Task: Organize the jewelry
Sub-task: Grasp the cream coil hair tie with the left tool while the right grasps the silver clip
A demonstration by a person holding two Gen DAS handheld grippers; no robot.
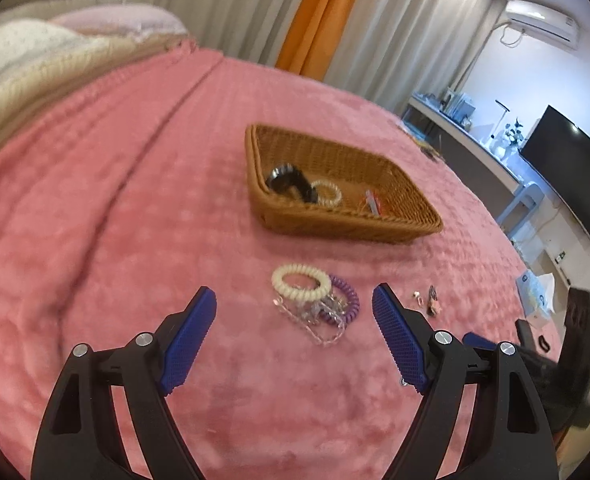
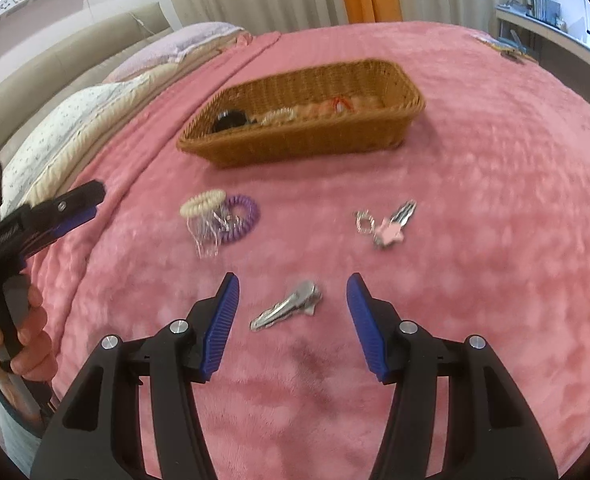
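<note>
Lying between the spread blue fingers of the right claw (image 2: 293,312), untouched: silver hair clip (image 2: 285,306). Sitting just ahead of the wide-apart left claw (image 1: 295,320): cream coil tie (image 1: 301,282), on the bed.

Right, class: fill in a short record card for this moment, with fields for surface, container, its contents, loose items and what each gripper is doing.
surface: pink blanket on a bed
container: wicker basket, upright
contents: black item, cream coil band, small red piece
loose items: cream coil tie, purple coil tie, silver chain, silver hair clip, pink clip
left gripper: jaws open, empty
right gripper: jaws open around silver hair clip
</note>
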